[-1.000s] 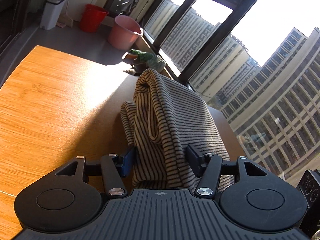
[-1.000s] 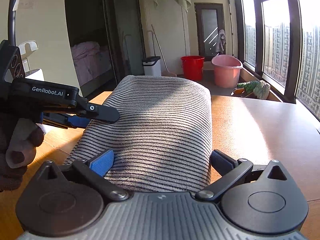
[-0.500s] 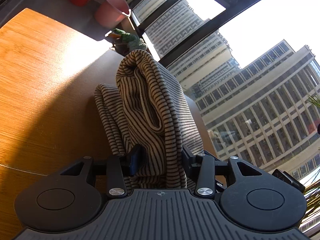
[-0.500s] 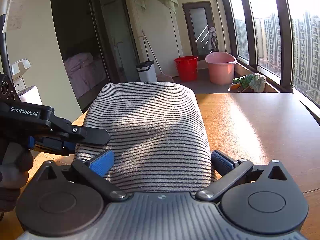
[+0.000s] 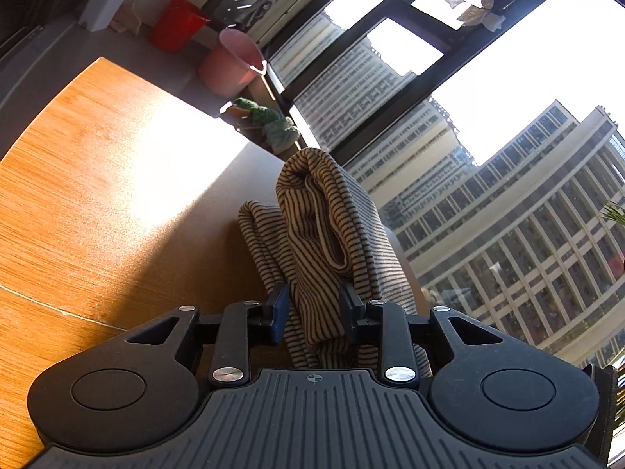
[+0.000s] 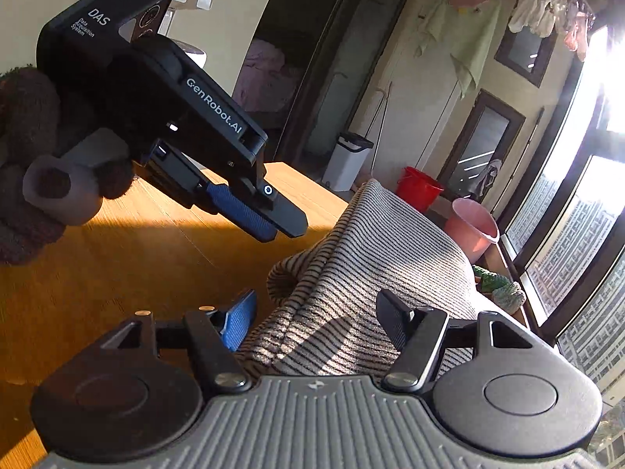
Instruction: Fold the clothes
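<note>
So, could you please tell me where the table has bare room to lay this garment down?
The wooden table is bare left of the striped garment, up to its far edge. Crowded: the window side, where the garment, left gripper and right gripper sit.

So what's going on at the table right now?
A person with a claw in each hand is folding a striped garment on the wooden table. The left claw has just been closing and now pinches a bunched fold. The right claw has also been closing; the cloth lies between its fingers, but its blue pad hasn't yet touched it.
</note>
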`<state>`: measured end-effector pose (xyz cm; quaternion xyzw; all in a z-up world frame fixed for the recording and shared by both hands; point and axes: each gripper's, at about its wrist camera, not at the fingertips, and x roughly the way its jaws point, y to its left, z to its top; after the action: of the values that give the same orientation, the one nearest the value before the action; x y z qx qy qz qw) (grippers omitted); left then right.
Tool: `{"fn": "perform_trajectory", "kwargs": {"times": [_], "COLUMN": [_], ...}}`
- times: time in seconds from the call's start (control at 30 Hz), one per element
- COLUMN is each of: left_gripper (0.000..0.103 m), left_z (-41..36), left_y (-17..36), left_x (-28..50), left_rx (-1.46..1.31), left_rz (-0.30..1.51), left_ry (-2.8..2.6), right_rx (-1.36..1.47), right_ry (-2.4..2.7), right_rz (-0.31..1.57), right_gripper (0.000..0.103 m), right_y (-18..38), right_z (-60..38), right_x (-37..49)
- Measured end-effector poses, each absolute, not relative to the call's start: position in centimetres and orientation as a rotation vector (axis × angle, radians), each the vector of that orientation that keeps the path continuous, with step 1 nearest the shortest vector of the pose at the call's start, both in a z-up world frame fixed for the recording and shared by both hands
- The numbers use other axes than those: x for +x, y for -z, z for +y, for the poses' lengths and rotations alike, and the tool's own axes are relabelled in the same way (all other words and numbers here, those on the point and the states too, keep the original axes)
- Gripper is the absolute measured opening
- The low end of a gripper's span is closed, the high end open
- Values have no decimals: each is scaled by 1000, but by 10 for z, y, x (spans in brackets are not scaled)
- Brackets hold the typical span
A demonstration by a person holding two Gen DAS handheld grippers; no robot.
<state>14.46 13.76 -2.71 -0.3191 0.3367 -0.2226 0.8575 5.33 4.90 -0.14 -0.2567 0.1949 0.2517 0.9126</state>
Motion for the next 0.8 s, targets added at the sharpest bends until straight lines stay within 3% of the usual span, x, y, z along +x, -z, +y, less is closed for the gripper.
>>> {"fn": "perform_trajectory", "kwargs": {"times": [0.07, 0.3, 0.37, 0.43, 0.6, 0.63, 0.7, 0.73, 0.8], "left_gripper": [29, 27, 27, 28, 44, 45, 44, 43, 45], "left_z": [129, 101, 94, 88, 79, 78, 75, 73, 73], "left_y": [32, 44, 46, 47, 42, 41, 38, 36, 36], "left_x": [152, 166, 166, 165, 158, 157, 155, 153, 152], "left_rx": [-674, -680, -682, -677, -590, -573, -541, -525, -518], "left_rz": [727, 774, 781, 787, 771, 765, 751, 744, 737], "left_ry": [494, 556, 573, 584, 519, 511, 494, 487, 486], "right_rx": [-486, -42, 19, 46, -68, -117, -216, -254, -257], "right_ry": [-530, -636, -716, -777, -694, -652, -571, -545, -528], "right_rz": [424, 445, 464, 492, 454, 436, 412, 413, 456], "right_gripper": [20, 15, 0, 0, 2, 7, 34, 52, 54], "right_y": [-3, -75, -84, -86, -67, -64, -57, -52, -44], "right_z": [40, -15, -15, -9, 3, 3, 2, 1, -5], "right_x": [56, 78, 85, 89, 88, 86, 83, 83, 84]}}
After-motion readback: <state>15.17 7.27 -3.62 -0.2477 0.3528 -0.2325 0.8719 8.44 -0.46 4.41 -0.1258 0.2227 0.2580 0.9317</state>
